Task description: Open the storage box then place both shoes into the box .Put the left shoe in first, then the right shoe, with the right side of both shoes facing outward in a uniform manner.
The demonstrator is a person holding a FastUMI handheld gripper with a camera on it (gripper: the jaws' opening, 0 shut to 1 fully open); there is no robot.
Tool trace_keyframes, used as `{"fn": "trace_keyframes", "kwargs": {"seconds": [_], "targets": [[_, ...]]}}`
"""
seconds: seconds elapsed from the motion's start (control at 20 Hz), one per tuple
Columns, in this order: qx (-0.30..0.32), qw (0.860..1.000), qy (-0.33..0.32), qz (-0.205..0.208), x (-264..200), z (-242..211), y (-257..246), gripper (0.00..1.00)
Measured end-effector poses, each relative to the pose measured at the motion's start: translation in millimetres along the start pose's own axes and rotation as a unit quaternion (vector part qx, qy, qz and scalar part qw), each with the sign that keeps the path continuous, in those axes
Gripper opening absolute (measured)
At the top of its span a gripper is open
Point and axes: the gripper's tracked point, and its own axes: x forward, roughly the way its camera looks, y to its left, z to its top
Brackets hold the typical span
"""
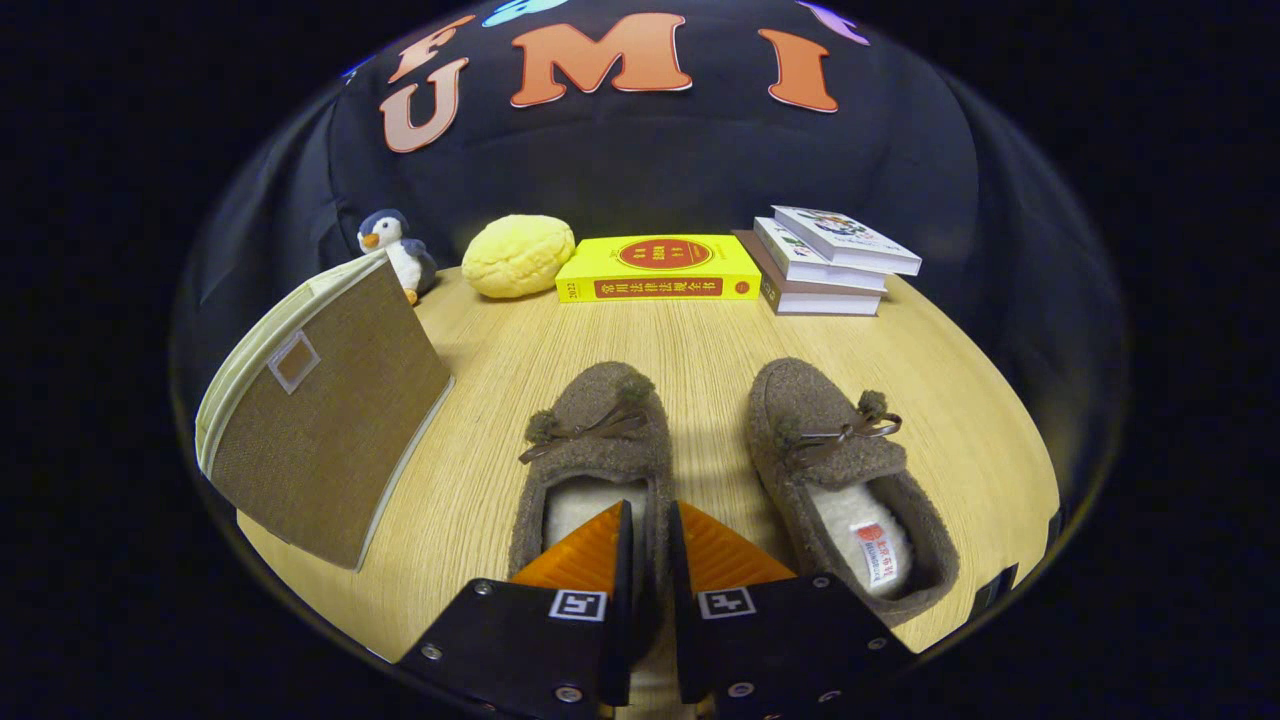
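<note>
Fuzzy brown left shoe sits on the wooden table, toe pointing away. Gripper jaws narrow, pinching that shoe's right side wall: one finger inside the opening, the other outside. Right shoe just beside it on the right, parallel, apart. Storage box left of the left shoe, lid closed, tilted. Beyond the shoes: yellow book, book stack, yellow plush bun, toy penguin.

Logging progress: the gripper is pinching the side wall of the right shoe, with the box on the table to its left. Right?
Not quite: in the gripper view the gripper pinches the side wall of the left shoe, not the right shoe. The box does stand to its left.
</note>
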Motion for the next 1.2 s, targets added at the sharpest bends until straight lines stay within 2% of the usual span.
{"fn": "trace_keyframes", "kwargs": {"seconds": [0.1,0.15,0.25,0.35,0.55,0.8,1.2], "targets": [[-0.014,1.0,0.005,-0.026,4,-3,-11,0.22],[-0.003,1.0,0.005,-0.013,8,-2,-6,0.04],[0.015,1.0,0.005,0.0,2,3,-3,0.01],[0.024,1.0,-0.006,0.008,-5,15,1,0.01],[-0.011,0.999,-0.044,-0.009,-26,41,5,0.0],[0.001,0.997,-0.079,-0.021,-62,78,26,0.01],[0.004,0.988,-0.152,-0.027,-136,172,94,0.0]]}}
